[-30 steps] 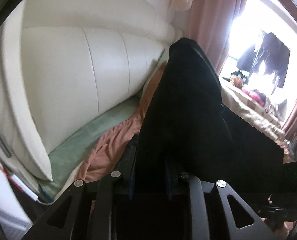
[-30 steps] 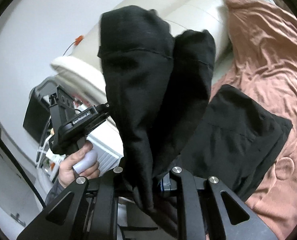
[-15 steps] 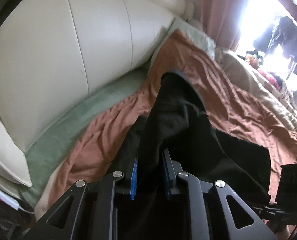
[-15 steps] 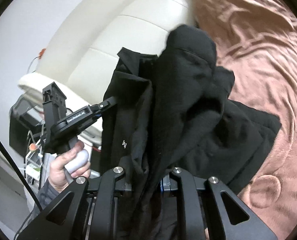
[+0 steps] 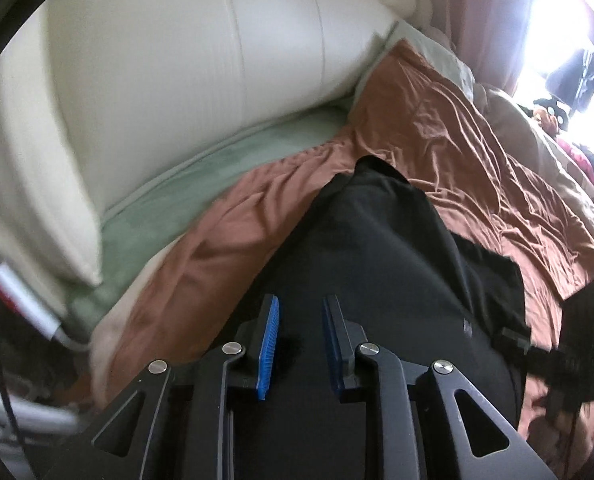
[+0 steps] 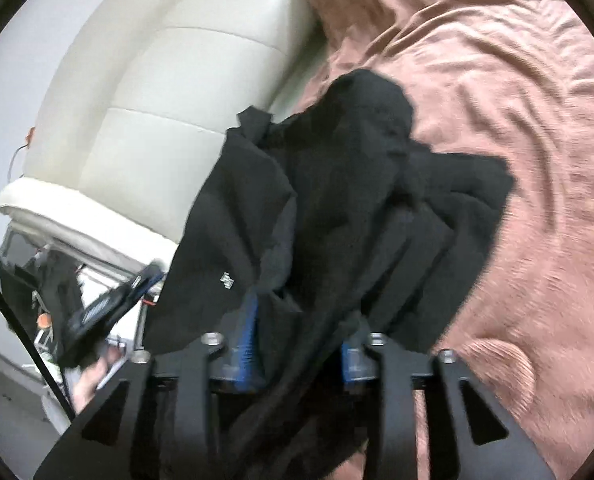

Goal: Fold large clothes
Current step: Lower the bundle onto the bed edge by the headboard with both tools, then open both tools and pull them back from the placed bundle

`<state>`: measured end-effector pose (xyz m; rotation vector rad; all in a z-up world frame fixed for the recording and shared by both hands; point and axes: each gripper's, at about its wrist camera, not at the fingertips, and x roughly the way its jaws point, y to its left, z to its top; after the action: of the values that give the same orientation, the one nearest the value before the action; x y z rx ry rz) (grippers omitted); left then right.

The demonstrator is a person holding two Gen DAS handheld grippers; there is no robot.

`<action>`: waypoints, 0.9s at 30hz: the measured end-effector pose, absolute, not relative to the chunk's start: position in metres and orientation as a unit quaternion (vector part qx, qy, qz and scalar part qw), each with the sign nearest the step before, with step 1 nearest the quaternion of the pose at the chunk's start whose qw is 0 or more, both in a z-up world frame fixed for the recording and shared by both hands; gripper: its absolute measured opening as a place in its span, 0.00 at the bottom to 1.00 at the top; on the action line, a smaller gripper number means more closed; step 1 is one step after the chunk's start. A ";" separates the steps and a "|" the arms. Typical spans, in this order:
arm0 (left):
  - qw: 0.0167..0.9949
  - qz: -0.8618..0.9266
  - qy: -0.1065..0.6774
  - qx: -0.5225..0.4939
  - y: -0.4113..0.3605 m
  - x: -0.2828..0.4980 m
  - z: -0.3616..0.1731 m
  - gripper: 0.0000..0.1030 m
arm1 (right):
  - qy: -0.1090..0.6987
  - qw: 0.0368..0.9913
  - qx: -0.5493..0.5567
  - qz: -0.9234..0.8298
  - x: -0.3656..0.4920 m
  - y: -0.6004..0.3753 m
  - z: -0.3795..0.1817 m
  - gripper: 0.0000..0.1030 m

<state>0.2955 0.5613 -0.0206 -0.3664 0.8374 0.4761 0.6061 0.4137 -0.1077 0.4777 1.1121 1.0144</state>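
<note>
The cream headboard (image 5: 185,80) is blurred and cut off at the left. The black garment (image 5: 377,280) lies heaped on the rust bedspread (image 5: 477,152), hiding its near edge. The left gripper (image 5: 299,340) stands parted, pads clear of cloth. The right gripper (image 6: 299,340) has just been opening, with cloth draped loosely between its jaws. Open bedspread stretches rightward.

A bed with a cream padded headboard (image 5: 201,80) carries a wrinkled rust-brown cover (image 5: 477,168) over most of its top. Along the headboard edge a pale green sheet (image 5: 225,176) shows bare. A black garment (image 5: 377,248) lies bunched on the cover near the headboard end.
</note>
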 end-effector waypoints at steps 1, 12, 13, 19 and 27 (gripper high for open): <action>0.873 0.226 0.395 -0.173 0.556 0.283 -0.018 0.24 | 0.498 0.713 0.209 0.448 0.602 0.410 -0.103 0.49; 0.875 0.207 0.387 -0.205 0.507 0.204 -0.022 0.25 | 0.475 0.747 0.180 0.429 0.572 0.336 -0.064 0.53; 0.876 0.203 0.386 -0.206 0.501 0.201 -0.021 0.25 | 0.472 0.750 0.177 0.427 0.568 0.326 -0.059 0.53; 0.888 0.191 0.370 -0.196 0.464 0.180 -0.001 0.56 | 0.459 0.769 0.158 0.415 0.539 0.281 -0.033 0.71; 0.900 0.169 0.357 -0.184 0.412 0.168 0.023 0.70 | 0.419 0.805 0.105 0.407 0.485 0.234 0.020 0.83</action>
<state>0.1677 0.4118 0.0228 -0.3814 0.7392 0.3495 0.4851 0.2337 0.0202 0.2245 0.8963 0.8723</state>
